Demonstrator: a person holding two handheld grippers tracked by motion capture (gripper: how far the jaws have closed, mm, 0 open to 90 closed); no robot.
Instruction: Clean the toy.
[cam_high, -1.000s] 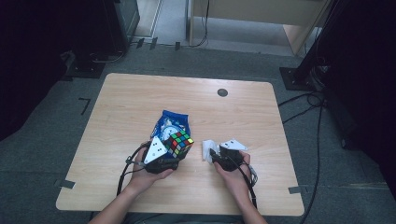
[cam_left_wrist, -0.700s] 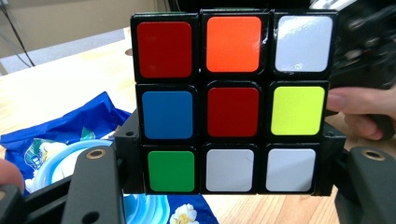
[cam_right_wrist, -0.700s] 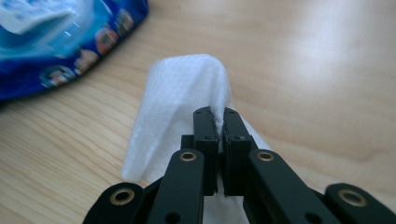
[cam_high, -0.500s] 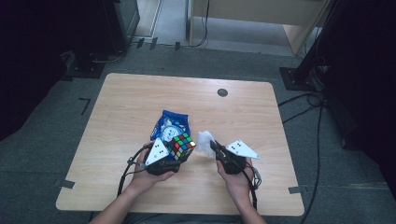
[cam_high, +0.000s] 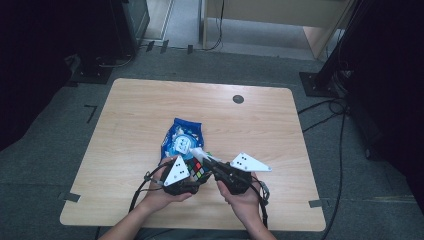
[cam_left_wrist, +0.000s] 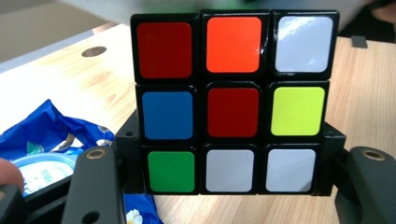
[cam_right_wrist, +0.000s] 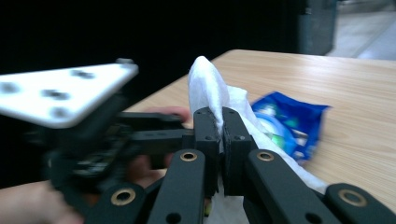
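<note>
Left gripper (cam_high: 192, 172) at near worktop (cam_high: 150, 110) edge: fingers (cam_left_wrist: 95, 186) clamped on cube (cam_left_wrist: 233, 100), one either side, cube held above worktop, red centre face toward camera. Right gripper (cam_right_wrist: 219, 126) just beside it: fingers (cam_right_wrist: 205, 135) closed tight on white wipe (cam_right_wrist: 208, 84), wipe's tip standing up above them, close to cube. Beyond both: blue packet (cam_high: 182, 137) flat on worktop, just behind cube. Farther: round dark hole (cam_high: 238, 99) in worktop near far edge.
</note>
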